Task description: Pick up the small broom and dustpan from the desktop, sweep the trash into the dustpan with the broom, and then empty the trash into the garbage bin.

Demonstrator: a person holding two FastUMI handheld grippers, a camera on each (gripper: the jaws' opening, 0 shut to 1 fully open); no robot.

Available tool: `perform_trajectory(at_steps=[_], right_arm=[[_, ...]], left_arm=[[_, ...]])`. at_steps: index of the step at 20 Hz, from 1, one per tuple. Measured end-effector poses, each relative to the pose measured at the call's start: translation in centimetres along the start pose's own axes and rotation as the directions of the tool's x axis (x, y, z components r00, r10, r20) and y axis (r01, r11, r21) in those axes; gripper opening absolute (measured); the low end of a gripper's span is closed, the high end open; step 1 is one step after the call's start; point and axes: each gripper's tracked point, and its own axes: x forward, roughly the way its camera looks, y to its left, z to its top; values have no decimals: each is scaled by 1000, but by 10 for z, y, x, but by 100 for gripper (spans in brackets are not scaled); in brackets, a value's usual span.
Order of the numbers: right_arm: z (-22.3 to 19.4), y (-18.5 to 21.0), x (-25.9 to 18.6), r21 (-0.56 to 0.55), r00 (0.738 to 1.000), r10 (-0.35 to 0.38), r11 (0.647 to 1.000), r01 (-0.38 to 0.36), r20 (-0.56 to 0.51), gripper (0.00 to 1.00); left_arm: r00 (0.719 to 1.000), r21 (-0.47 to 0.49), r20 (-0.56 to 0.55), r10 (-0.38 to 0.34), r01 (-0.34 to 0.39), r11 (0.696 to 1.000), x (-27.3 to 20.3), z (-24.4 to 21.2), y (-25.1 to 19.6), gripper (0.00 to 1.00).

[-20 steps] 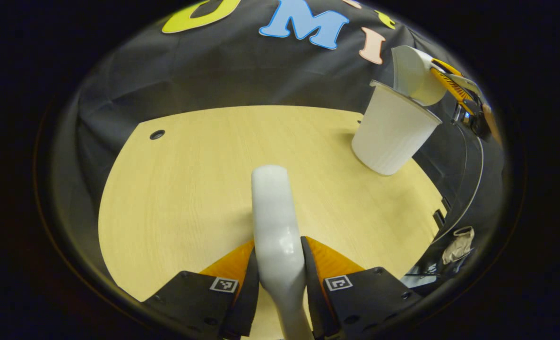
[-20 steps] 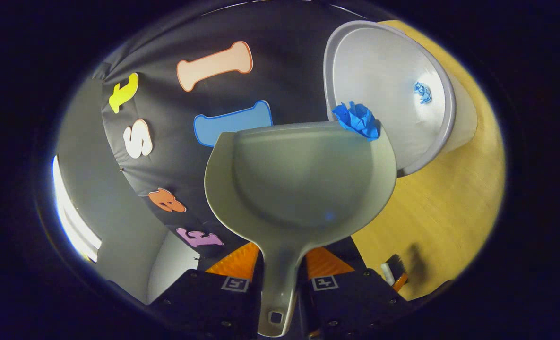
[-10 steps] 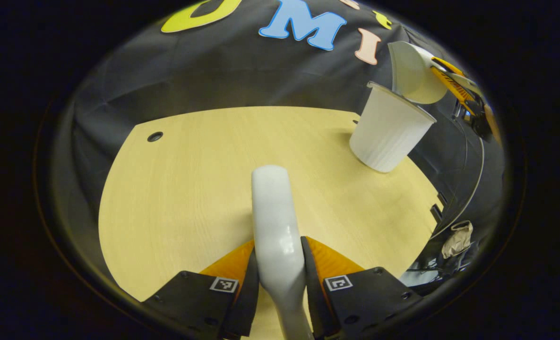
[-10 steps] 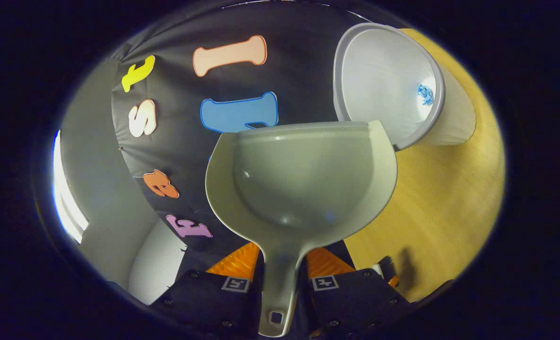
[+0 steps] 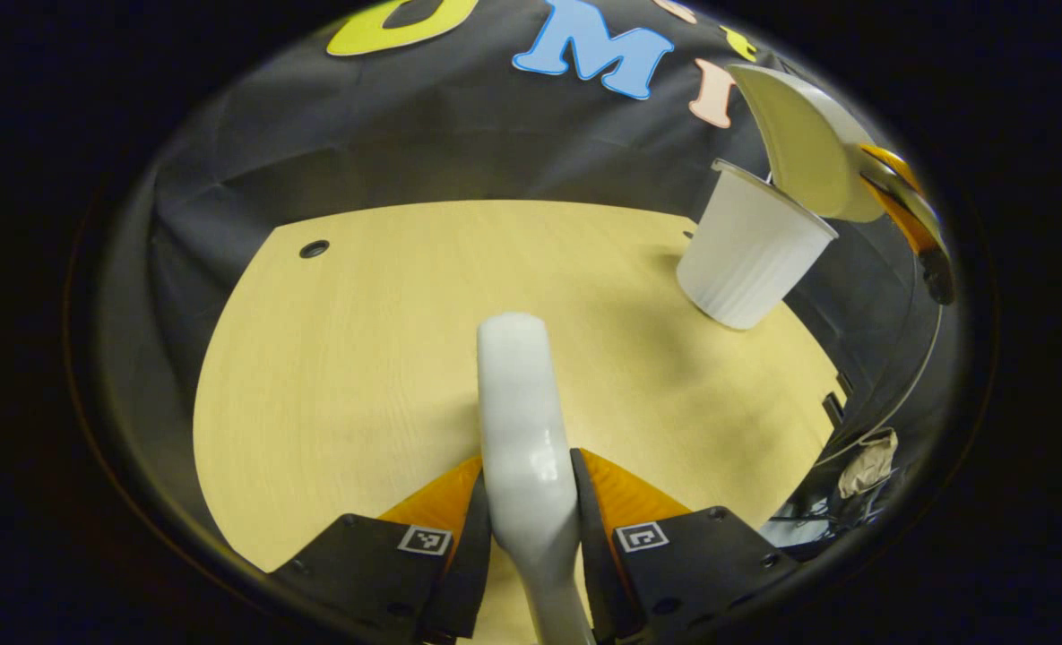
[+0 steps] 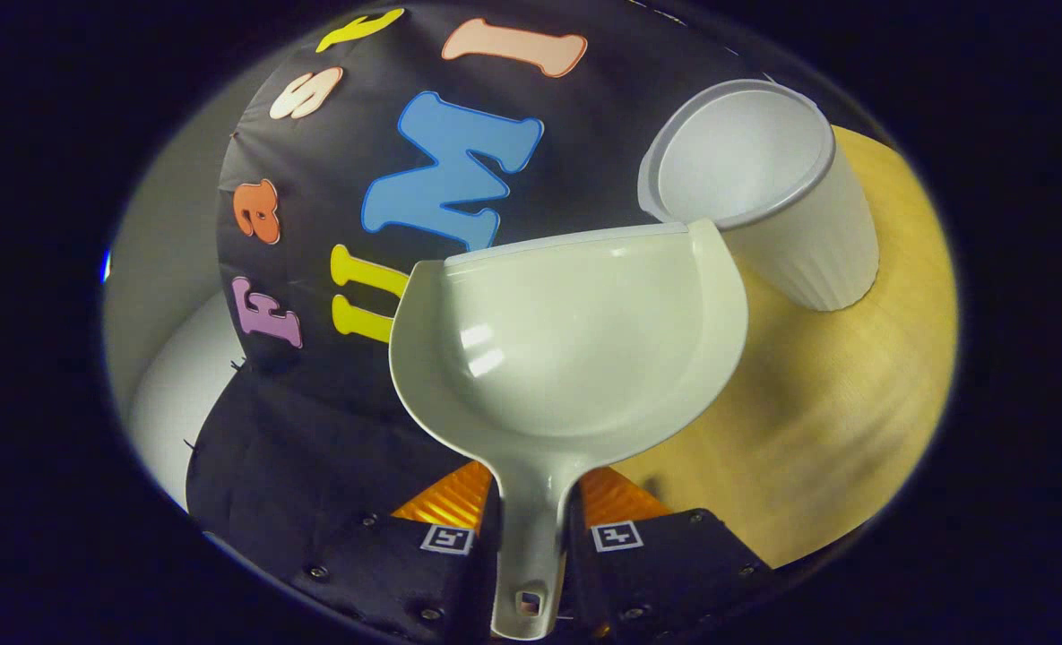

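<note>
My left gripper (image 5: 531, 502) is shut on the white broom handle (image 5: 520, 403), which points forward over the wooden desktop (image 5: 360, 358); the bristles are hidden. In the right gripper view my right gripper (image 6: 531, 520) is shut on the handle of the pale dustpan (image 6: 566, 349), whose scoop holds no trash. The white ribbed garbage bin (image 6: 764, 197) stands just beyond the dustpan's front right corner. In the left gripper view the same bin (image 5: 750, 251) stands at the far right of the desk, with the dustpan (image 5: 808, 143) tilted above its rim.
A small round hole (image 5: 314, 248) sits in the desktop at the far left. The desk's right edge (image 5: 831, 394) drops off beside the bin, with a crumpled brownish thing (image 5: 867, 461) below it. The black cloth wall (image 6: 333, 161) rises behind the desk.
The blue crumpled trash slid off the dustpan into the bin. The dustpan then pulled back and rotated away from the bin's mouth. The left gripper and broom barely moved.
</note>
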Motion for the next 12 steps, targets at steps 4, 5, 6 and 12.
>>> perform_trajectory(at_steps=[4, 5, 6, 12], right_arm=[[-39, -47, 10, -153, 984, -164, 977, 151, -73, 33], [-48, -61, 12, -177, 976, -198, 968, 180, -94, 33], [-56, -71, 17, -191, 968, -226, 961, 203, -111, 33], [-98, -150, 31, -395, 895, -413, 861, 321, -172, 34]], left_arm=[[999, -66, -14, 41, -42, 997, 1, -8, 10, 50], [999, -83, -18, 49, -50, 995, 1, -11, 12, 52], [998, -98, -22, 55, -57, 994, 2, -13, 12, 50], [994, -147, -58, 93, -101, 984, 9, -26, 14, 52]])
